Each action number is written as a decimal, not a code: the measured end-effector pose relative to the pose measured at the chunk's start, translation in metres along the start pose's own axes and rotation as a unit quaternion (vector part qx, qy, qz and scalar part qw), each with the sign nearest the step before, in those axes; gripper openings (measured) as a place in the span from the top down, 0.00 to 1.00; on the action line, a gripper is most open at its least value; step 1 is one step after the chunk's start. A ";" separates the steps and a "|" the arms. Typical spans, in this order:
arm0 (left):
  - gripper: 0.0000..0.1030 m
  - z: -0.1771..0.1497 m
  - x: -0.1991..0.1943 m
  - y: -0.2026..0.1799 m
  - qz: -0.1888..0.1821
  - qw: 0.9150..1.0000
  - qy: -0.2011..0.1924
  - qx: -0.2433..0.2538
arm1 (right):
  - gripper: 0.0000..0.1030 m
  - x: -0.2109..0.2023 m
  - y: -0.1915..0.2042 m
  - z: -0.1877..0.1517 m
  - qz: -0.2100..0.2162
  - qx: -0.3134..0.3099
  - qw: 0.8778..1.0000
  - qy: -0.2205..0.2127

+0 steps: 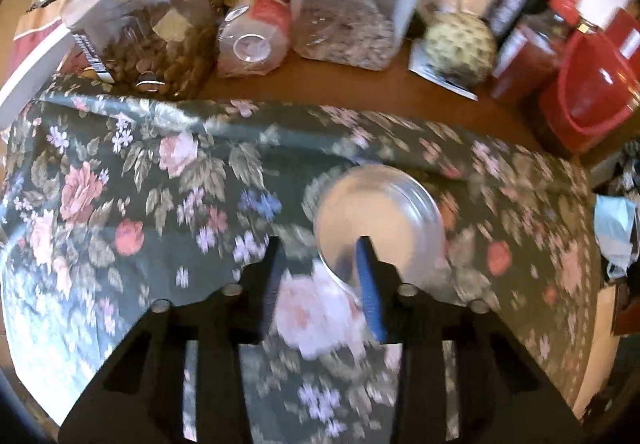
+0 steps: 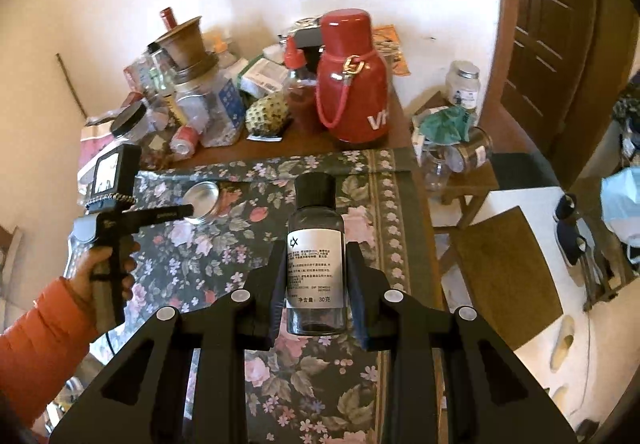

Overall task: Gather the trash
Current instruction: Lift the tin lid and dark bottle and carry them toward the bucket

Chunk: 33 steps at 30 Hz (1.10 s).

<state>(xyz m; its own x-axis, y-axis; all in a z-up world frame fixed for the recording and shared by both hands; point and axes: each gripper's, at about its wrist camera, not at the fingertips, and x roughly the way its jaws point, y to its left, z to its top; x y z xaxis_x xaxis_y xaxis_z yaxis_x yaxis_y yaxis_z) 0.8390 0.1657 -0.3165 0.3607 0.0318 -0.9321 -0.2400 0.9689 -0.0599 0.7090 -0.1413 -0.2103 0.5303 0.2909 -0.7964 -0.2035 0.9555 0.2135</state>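
Bottle (image 2: 316, 264), a small dark translucent cylinder with a black screw cap and a white printed label, sits upright between the black fingers of the right gripper (image 2: 316, 244), whose jaws are clamped on its sides above the flowered tablecloth (image 2: 224, 256). Over on the cloth lies a shallow round tin (image 1: 380, 220) of shiny metal, blurred in the left wrist view. The left gripper (image 1: 322, 256) has its jaws apart, with the blue-padded finger (image 1: 368, 284) across the tin's rim and the other finger outside it. At the table's back stand a glossy red flask (image 2: 352, 80), clear plastic jars (image 1: 344, 0) and a knobbly green fruit (image 1: 460, 44).
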 end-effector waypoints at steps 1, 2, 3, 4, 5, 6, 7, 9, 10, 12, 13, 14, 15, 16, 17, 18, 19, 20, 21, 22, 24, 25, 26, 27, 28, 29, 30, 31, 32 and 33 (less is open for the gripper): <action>0.77 0.004 0.004 0.001 -0.001 1.000 0.003 0.000 | 0.75 0.002 -0.001 0.000 -0.003 0.006 1.000 0.001; 0.81 0.008 0.010 0.003 -0.004 1.000 0.008 -0.001 | 0.75 0.004 -0.002 0.000 -0.004 0.011 1.000 0.002; 0.86 0.012 0.011 0.003 -0.006 1.000 -0.001 0.004 | 0.75 0.006 -0.003 0.000 -0.006 0.016 1.000 0.004; 0.90 0.016 0.014 0.002 -0.018 1.000 0.006 0.009 | 0.75 0.009 -0.002 0.000 -0.008 0.020 1.000 0.006; 0.96 0.017 0.015 0.002 -0.018 1.000 0.002 0.014 | 0.75 0.011 -0.002 0.000 -0.010 0.024 1.000 0.008; 0.98 0.019 0.017 0.000 -0.020 1.000 0.003 0.022 | 0.75 0.014 -0.001 0.000 -0.012 0.027 1.000 0.009; 0.99 0.019 0.017 -0.001 -0.020 0.999 0.001 0.029 | 0.75 0.016 0.000 0.001 -0.013 0.028 0.999 0.010; 0.99 0.017 0.017 -0.006 -0.019 0.999 -0.002 0.046 | 0.75 0.018 0.003 0.001 -0.014 0.030 0.999 0.011; 0.99 0.016 0.017 -0.008 -0.023 0.998 0.001 0.052 | 0.75 0.019 0.005 0.001 -0.014 0.030 0.999 0.011; 0.99 0.010 0.012 -0.014 -0.029 0.998 -0.001 0.059 | 0.75 0.019 0.008 0.001 -0.012 0.028 1.000 0.008; 0.99 0.006 0.005 -0.016 -0.028 0.998 -0.006 0.063 | 0.75 0.018 0.010 0.001 -0.009 0.026 1.000 0.007; 0.99 0.003 -0.001 -0.017 -0.028 0.998 -0.009 0.063 | 0.75 0.017 0.011 0.001 -0.006 0.023 1.000 0.006; 0.99 -0.001 -0.010 -0.019 -0.032 0.997 -0.015 0.062 | 0.75 0.016 0.012 0.000 -0.004 0.021 1.000 0.005; 0.99 -0.005 -0.018 -0.020 -0.036 0.997 -0.020 0.060 | 0.75 0.013 0.013 0.000 -0.001 0.017 1.000 0.003; 0.99 -0.010 -0.029 -0.022 -0.039 0.997 -0.029 0.060 | 0.75 0.012 0.014 0.000 0.001 0.014 1.000 0.002; 0.99 -0.016 -0.042 -0.023 -0.040 0.997 -0.039 0.060 | 0.75 0.009 0.015 -0.001 0.005 0.009 1.000 0.000; 0.99 -0.021 -0.055 -0.025 -0.040 0.996 -0.050 0.061 | 0.75 0.006 0.015 -0.001 0.009 0.004 1.000 -0.002; 0.99 -0.027 -0.070 -0.028 -0.038 0.995 -0.064 0.062 | 0.75 0.003 0.016 -0.002 0.012 0.000 1.000 -0.004; 0.99 -0.034 -0.086 -0.031 -0.034 0.994 -0.079 0.062 | 0.75 -0.001 0.016 -0.002 0.018 -0.005 1.000 -0.006; 0.99 -0.040 -0.099 -0.033 -0.031 0.993 -0.091 0.062 | 0.75 -0.004 0.017 -0.002 0.023 -0.010 1.000 -0.008; 0.99 -0.058 -0.133 -0.038 -0.030 0.991 -0.117 0.055 | 0.75 -0.013 0.018 -0.004 0.036 -0.022 0.999 -0.012; 0.99 -0.066 -0.149 -0.040 -0.027 0.990 -0.131 0.049 | 0.75 -0.019 0.019 -0.005 0.042 -0.031 0.999 -0.015; 0.99 -0.070 -0.160 -0.042 -0.026 0.989 -0.141 0.045 | 0.75 -0.024 0.020 -0.006 0.048 -0.039 0.998 -0.017; 0.99 -0.079 -0.175 -0.044 -0.024 0.987 -0.153 0.039 | 0.75 -0.028 0.022 -0.006 0.053 -0.046 0.997 -0.019; 0.99 -0.085 -0.186 -0.047 -0.022 0.986 -0.162 0.034 | 0.75 -0.035 0.023 -0.008 0.060 -0.055 0.996 -0.022; 0.99 -0.094 -0.200 -0.048 -0.020 0.984 -0.172 0.028 | 0.75 -0.038 0.025 -0.009 0.066 -0.061 0.996 -0.025; 0.99 -0.105 -0.216 -0.047 -0.018 0.983 -0.183 0.022 | 0.75 -0.045 0.027 -0.010 0.074 -0.070 0.994 -0.029; 0.99 -0.112 -0.227 -0.046 -0.017 0.981 -0.191 0.018 | 0.75 -0.050 0.028 -0.011 0.079 -0.077 0.993 -0.032; 0.99 -0.120 -0.239 -0.046 -0.016 0.980 -0.199 0.013 | 0.75 -0.055 0.031 -0.013 0.086 -0.084 0.992 -0.036; 0.99 -0.128 -0.250 -0.045 -0.014 0.978 -0.207 0.008 | 0.75 -0.061 0.033 -0.014 0.093 -0.091 0.991 -0.040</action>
<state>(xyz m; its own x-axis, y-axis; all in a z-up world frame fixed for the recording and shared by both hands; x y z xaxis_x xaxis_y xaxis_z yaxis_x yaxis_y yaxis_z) 0.6444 0.0826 -0.1269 0.7017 0.0986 -0.7056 -0.2124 0.9743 -0.0750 0.6582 -0.1282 -0.1628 0.5319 0.4703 -0.7042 -0.4446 0.8628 0.2404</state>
